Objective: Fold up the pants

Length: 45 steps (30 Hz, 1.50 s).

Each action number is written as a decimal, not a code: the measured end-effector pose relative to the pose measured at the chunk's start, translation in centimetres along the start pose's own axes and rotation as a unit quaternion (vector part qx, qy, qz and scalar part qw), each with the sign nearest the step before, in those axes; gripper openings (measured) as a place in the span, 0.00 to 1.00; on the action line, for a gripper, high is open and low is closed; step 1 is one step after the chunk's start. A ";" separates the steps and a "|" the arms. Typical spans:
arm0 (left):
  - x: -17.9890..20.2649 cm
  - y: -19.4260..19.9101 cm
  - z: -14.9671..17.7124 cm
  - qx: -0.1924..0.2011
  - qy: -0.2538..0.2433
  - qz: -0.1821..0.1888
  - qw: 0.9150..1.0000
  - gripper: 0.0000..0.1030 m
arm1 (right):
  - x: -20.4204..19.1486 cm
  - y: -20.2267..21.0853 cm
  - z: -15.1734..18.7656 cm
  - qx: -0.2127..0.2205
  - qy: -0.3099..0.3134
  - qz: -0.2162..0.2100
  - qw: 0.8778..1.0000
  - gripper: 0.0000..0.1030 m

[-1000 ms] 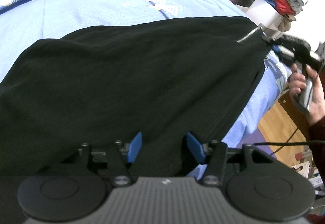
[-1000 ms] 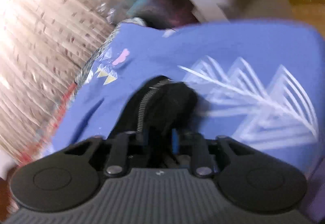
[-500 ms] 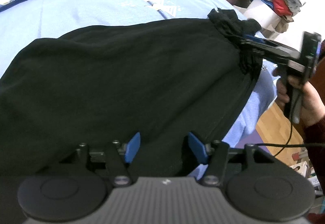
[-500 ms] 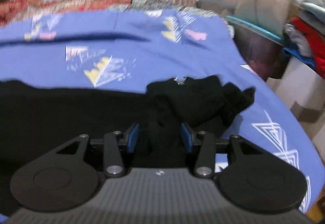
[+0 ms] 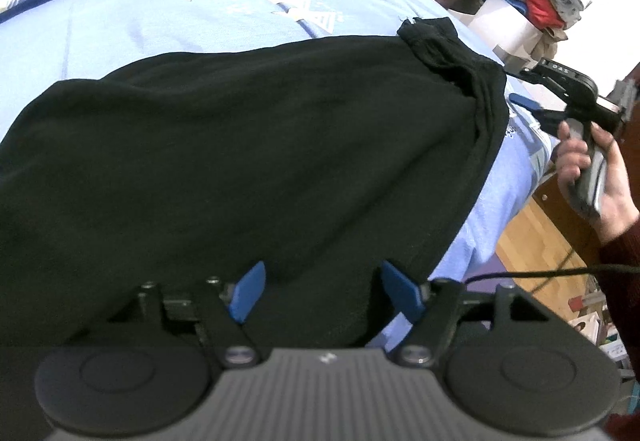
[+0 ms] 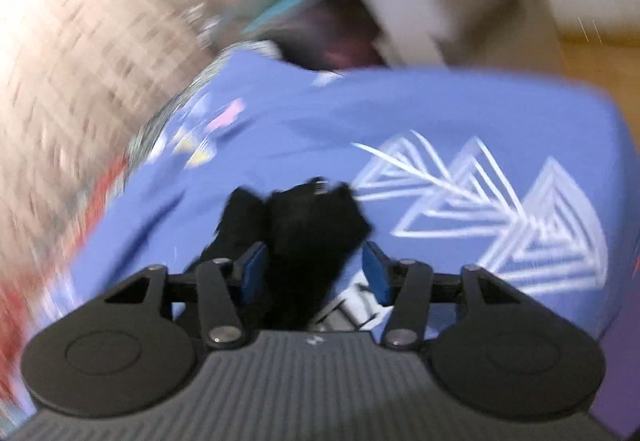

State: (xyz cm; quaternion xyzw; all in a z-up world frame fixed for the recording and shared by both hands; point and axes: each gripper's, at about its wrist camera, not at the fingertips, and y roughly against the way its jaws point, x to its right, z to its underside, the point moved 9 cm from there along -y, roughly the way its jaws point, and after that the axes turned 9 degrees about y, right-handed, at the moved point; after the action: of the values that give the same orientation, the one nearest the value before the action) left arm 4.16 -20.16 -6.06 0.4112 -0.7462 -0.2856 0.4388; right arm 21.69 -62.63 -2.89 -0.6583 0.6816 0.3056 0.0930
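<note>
Pants [image 5: 248, 145] spread wide in left view, bunched corner [image 6: 308, 217] in right

- Left matte-black plastic handheld gripper [image 5: 322, 291]: ribbed grey housing nearest the lens, a round black disc on each side, two black linkage arms with silver screws, blue pads on the fingers [image 5: 249, 292].
- Right matte-black plastic handheld gripper [image 6: 312, 273]: the same build (its view is blurred), blue pads too.
- A thin black cable [image 5: 532, 273] runs off to the right.
- Person's hand [image 5: 588, 177] with a dark maroon knit sleeve [image 5: 622, 261].
</note>
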 end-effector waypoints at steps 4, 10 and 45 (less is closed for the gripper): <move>-0.1 0.1 0.0 -0.001 0.002 0.001 1.000 0.65 | 2.5 -2.9 -0.1 -0.024 -0.140 -0.048 0.989 0.28; -0.1 0.2 0.1 -0.001 0.003 0.000 1.000 0.65 | -1.9 0.1 -3.0 0.035 -0.036 -0.027 0.998 0.17; 0.6 0.0 0.2 -0.001 -0.017 -0.010 1.000 0.72 | -3.2 -1.0 -2.4 0.024 0.088 0.079 0.993 0.21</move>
State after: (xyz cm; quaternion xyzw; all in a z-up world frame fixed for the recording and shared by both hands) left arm 3.83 -20.71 -5.92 0.4130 -0.7493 -0.2974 0.4237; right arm 23.69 -61.22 0.37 -0.6241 0.7444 0.2362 0.0236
